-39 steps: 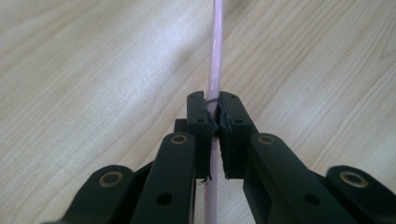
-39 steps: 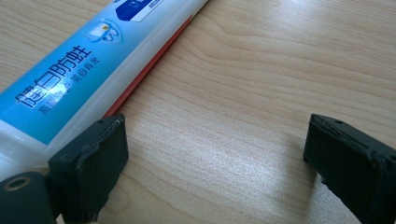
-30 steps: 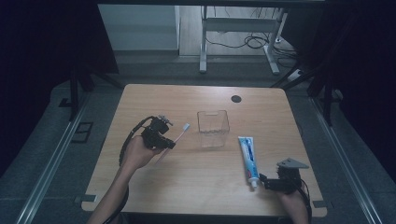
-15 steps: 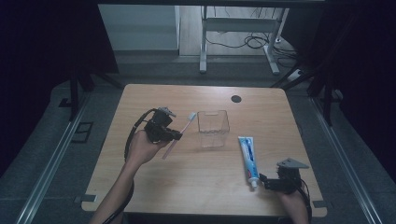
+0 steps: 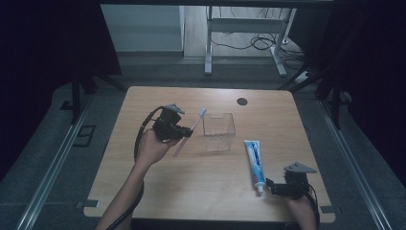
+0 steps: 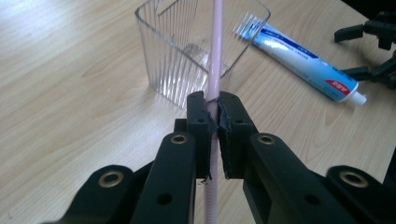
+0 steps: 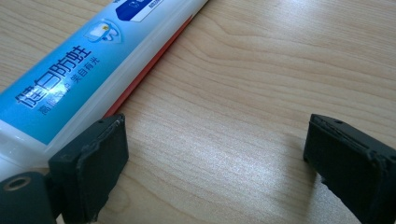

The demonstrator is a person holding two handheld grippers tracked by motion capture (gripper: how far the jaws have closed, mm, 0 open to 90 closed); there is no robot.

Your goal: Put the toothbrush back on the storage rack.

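Toothbrush (image 6: 215,56) is clamped mid-handle by the left gripper (image 6: 215,122), raised beside the clear cup (image 5: 218,131). It should be tipped upright before lowering. The right gripper (image 7: 219,154) is wide open, empty, by the toothpaste (image 5: 255,161).

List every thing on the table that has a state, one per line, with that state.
Pink plastic toothbrush: clamped in the left gripper, lifted off the table, head toward the cup.
Clear ribbed plastic cup: upright, empty.
Blue and white toothpaste tube: lying flat, cap on.
Left gripper: shut on the toothbrush handle.
Right gripper: open, beside the tube's cap end.
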